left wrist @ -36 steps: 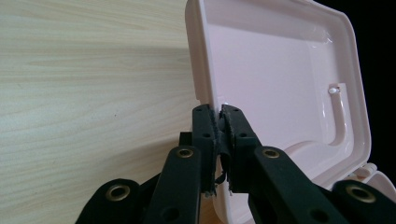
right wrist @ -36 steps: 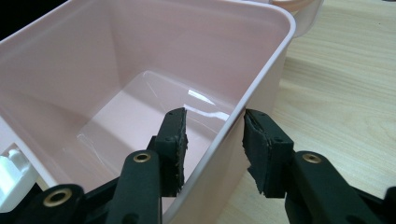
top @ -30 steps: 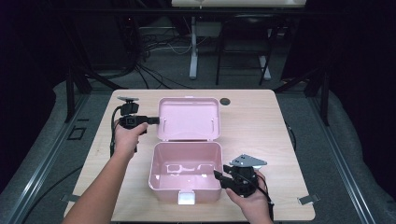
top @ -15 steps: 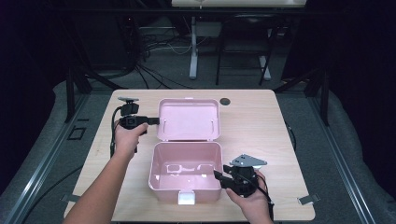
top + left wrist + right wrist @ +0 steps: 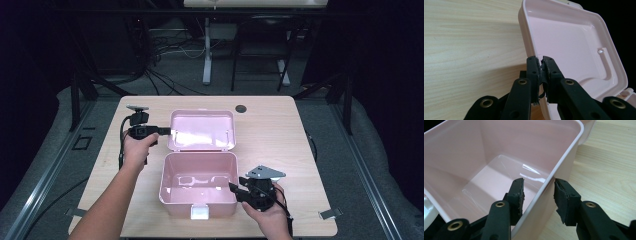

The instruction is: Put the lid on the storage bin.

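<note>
Nearest the person, the right gripper [image 5: 234, 189] straddles the right-hand wall of the pink plastic box [image 5: 170, 197]: in the right gripper view one jaw stands inside the box [image 5: 499, 152] and one outside, with a visible gap between each worn black pad and the thin wall, so the jaws are part open and clamp nothing. The box sits at the near middle of the wooden table [image 5: 280, 150]; it is a deep, rounded-corner tub of smooth, glossy plastic with a white latch [image 5: 199, 213] on its front wall, and its floor lies bare apart from faint moulded outlines. Behind it, the hinged lid [image 5: 202, 130] stands thrown back and tilted up, a shallow tray shape with a raised lip and shiny inner face. At its left edge the left gripper [image 5: 167, 131] pinches the rim: in the left gripper view the two pads are nearly together on the thin lip of the lid [image 5: 574, 42]. The table [image 5: 469, 42] shows pale, matte woodgrain, with a small dark round grommet [image 5: 241, 108] near its far edge.
</note>
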### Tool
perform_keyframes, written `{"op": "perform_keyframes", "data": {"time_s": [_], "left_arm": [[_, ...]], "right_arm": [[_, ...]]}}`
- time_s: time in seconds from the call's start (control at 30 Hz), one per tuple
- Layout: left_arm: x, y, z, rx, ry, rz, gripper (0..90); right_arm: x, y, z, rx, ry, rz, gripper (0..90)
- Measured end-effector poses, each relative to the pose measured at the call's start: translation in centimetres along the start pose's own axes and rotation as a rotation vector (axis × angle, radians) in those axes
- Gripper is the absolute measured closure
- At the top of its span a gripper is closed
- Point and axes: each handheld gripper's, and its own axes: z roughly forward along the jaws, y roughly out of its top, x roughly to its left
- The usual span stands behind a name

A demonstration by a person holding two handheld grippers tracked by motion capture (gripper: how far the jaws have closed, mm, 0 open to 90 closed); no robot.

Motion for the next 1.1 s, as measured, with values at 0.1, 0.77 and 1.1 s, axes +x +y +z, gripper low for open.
{"op": "perform_keyframes", "data": {"time_s": [0.1, 0.77, 1.1], "left_arm": [[0.2, -0.2, 0.3, 0.014, 0.008, 0.006, 84.6], [0.2, -0.3, -0.2, -0.012, 0.004, 0.016, 81.4], [-0.7, -1.5, -2.7, -0.062, -0.003, 0.1, 71.9]], "right_arm": [[0.1, 0.0, 0.0, 0.0, 0.0, -0.003, 59.8], [0.2, 0.1, -0.4, -0.009, 0.011, -0.003, 58.1], [0.1, 0.7, -1.6, -0.054, 0.025, 0.001, 58.0]]}}
